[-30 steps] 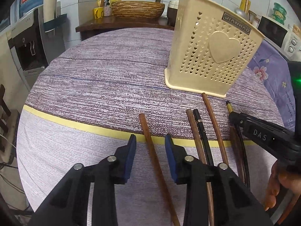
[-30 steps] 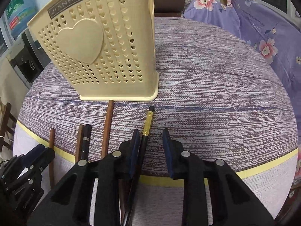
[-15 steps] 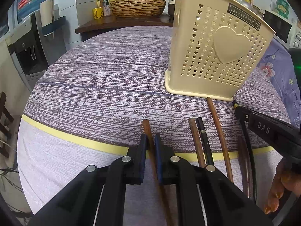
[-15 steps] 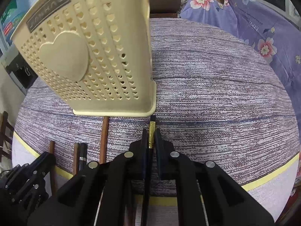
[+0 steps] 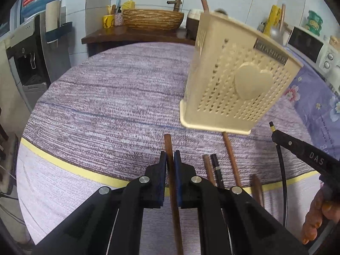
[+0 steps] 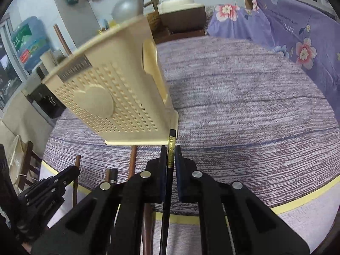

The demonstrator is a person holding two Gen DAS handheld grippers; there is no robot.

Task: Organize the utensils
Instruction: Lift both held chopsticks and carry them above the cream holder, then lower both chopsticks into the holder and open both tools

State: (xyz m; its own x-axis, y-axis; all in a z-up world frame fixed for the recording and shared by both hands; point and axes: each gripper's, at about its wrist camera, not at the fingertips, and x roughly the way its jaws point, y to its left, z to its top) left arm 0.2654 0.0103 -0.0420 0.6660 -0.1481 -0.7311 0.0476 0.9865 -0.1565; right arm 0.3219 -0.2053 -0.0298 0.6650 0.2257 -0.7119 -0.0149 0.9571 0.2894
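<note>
My left gripper (image 5: pixel 170 156) is shut on a brown wooden chopstick (image 5: pixel 168 143), whose tip pokes out past the pads. My right gripper (image 6: pixel 170 150) is shut on a black chopstick with a gold band (image 6: pixel 171 143). The cream perforated utensil basket (image 5: pixel 235 85) with a heart on its side stands on the table just beyond both; one stick pokes out of its top. The same basket (image 6: pixel 110 97) fills the upper left of the right wrist view. Loose chopsticks (image 5: pixel 230 157) lie on the cloth between the two grippers. In the left wrist view the right gripper (image 5: pixel 274 133) enters from the right edge.
The round table wears a purple woven cloth (image 5: pixel 110 106) with a yellow stripe near its edge. Behind it are a wooden shelf with a wicker bowl (image 5: pixel 152 19), a water dispenser (image 5: pixel 27 48) at left and a microwave (image 5: pixel 312 46) at right. A person's hand (image 5: pixel 318 216) shows at right.
Both grippers closed from open onto their chopsticks, then rose slightly with them. The basket now appears closer and more tilted in both views.
</note>
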